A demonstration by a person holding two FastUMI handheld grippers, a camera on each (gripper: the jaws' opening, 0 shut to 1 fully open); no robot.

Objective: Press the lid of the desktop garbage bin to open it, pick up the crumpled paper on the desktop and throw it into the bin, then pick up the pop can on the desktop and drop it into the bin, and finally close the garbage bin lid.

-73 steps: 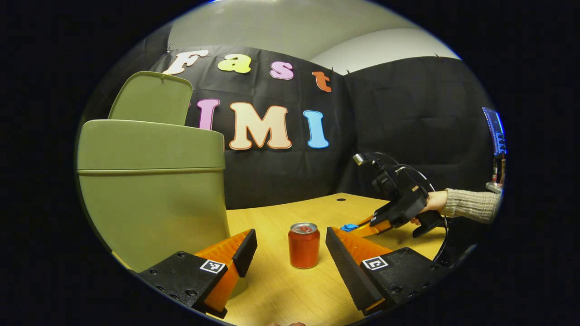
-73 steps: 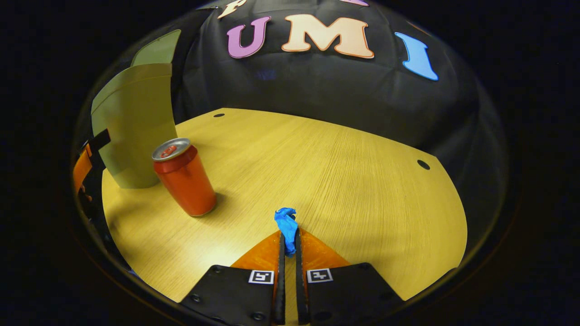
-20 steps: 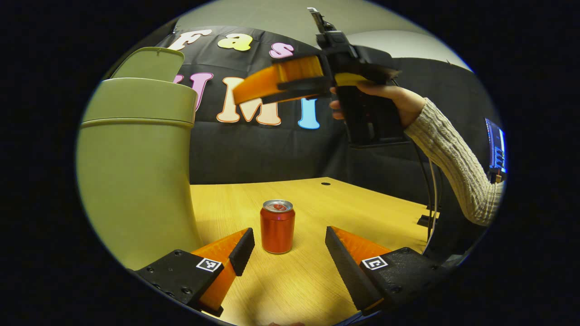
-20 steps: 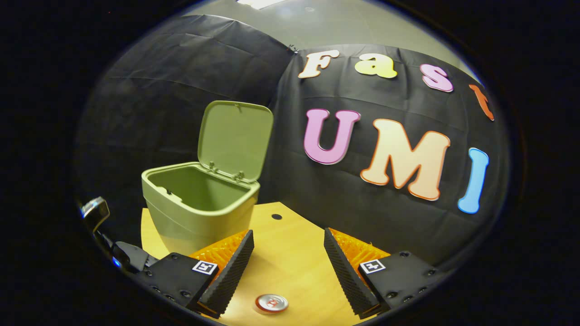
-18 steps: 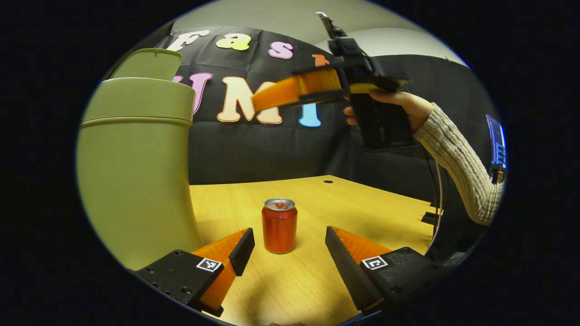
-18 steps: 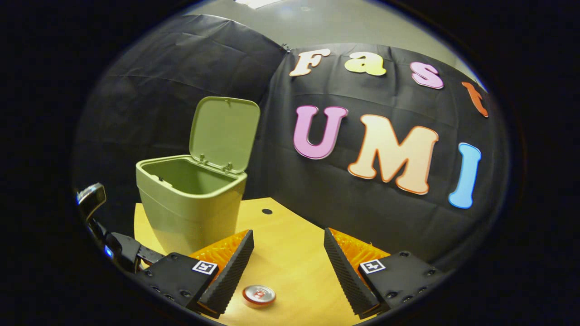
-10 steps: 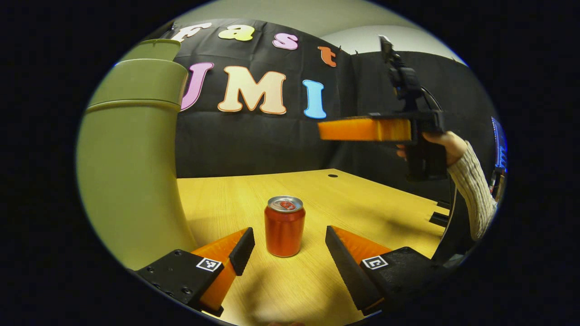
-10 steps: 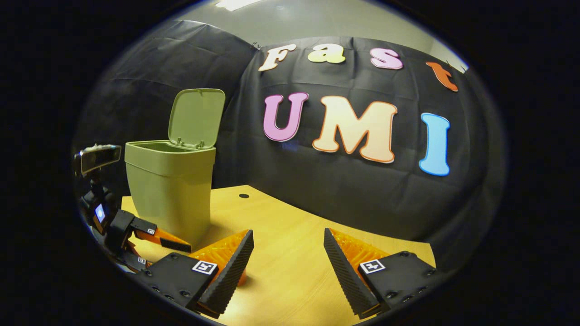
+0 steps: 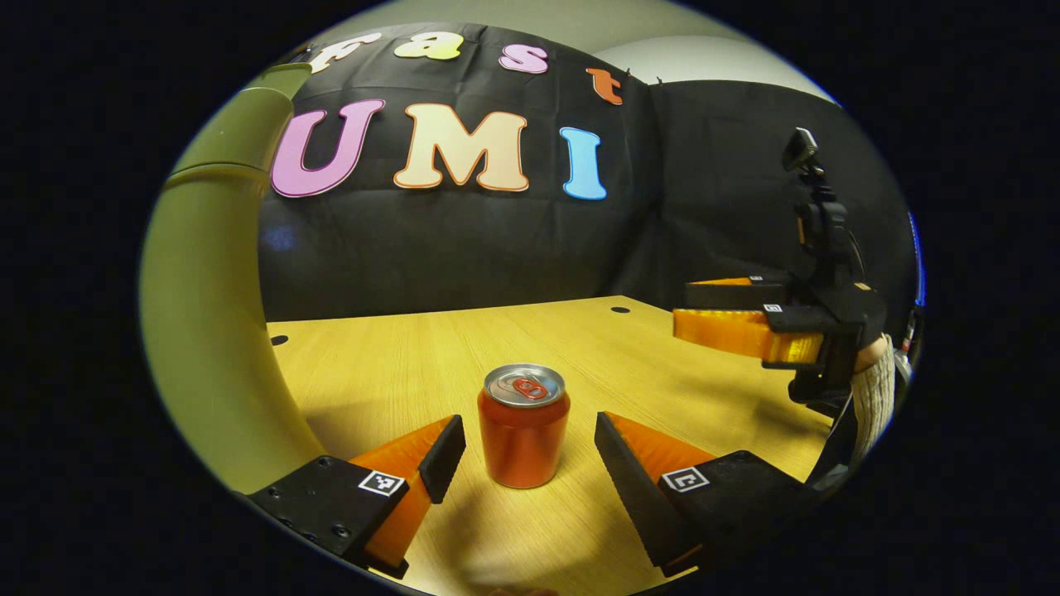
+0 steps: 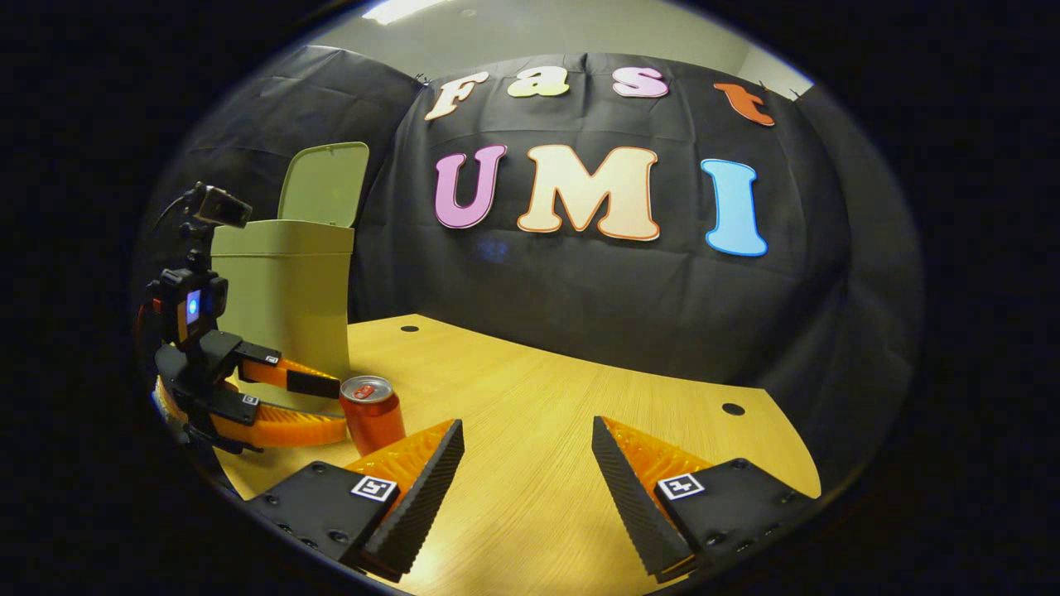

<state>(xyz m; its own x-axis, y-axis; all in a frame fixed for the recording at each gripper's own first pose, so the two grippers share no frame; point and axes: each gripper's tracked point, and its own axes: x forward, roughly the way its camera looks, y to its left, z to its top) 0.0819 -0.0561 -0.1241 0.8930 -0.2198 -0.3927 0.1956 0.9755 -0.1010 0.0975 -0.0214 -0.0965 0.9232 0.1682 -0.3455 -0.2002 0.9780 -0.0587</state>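
Note:
A red pop can [image 9: 523,426] stands upright on the wooden desk [image 9: 389,372], just beyond and between the fingertips of my open left gripper [image 9: 530,443], which do not touch it. The green bin [image 9: 207,331] rises close on the left. In the right gripper view the can [image 10: 373,414] stands beside the bin [image 10: 286,290], whose lid [image 10: 323,182] stands open. There my left gripper [image 10: 338,407] reaches in from the left, its fingers on either side of the can. My right gripper [image 10: 527,451] is open and empty, low over the desk [image 10: 538,389]; it also hovers at the right [image 9: 704,314].
A sleeve [image 9: 869,397] and hand hold the right gripper at the desk's right edge. Small round holes [image 9: 619,310] [image 10: 732,409] mark the desk near its back edge. The black cloth wall stands right behind the desk.
The right gripper, earlier shut on blue paper and then open above the bin, has dropped down and away to the right. My left gripper has closed in on the can.

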